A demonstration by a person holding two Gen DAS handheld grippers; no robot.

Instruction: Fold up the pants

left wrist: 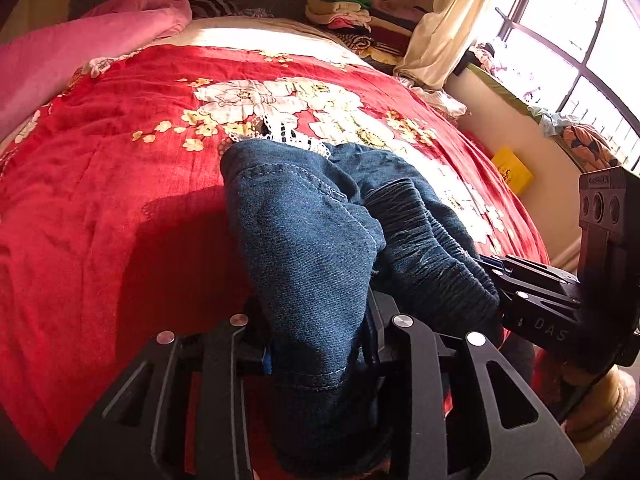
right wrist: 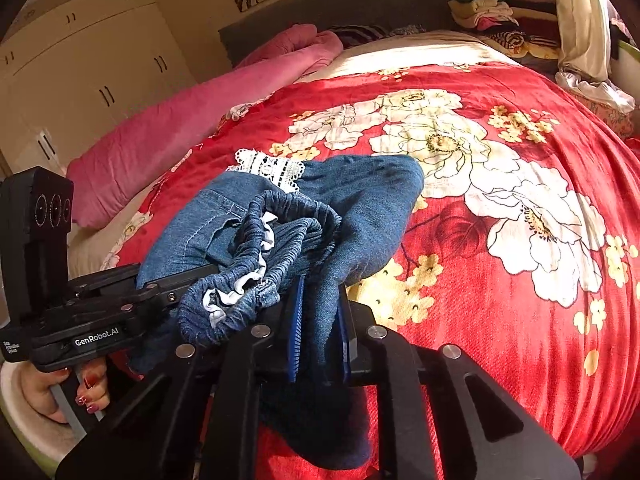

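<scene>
I read "GenRobot.AI" in white on left gripper [right wrist: 176, 280] body; "DAS" faint on right gripper [left wrist: 494, 276]. Pants [right wrist: 304, 220]: dark blue denim, gathered elastic waistband, white lace trim at hem, bunched over red floral bedspread [right wrist: 500, 280]. My left gripper clenches denim near waistband; my right gripper clamps fold between blue pads [right wrist: 296, 332].

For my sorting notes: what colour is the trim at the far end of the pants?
White lace trim on blue denim pants; clearest in the right wrist view.
</scene>
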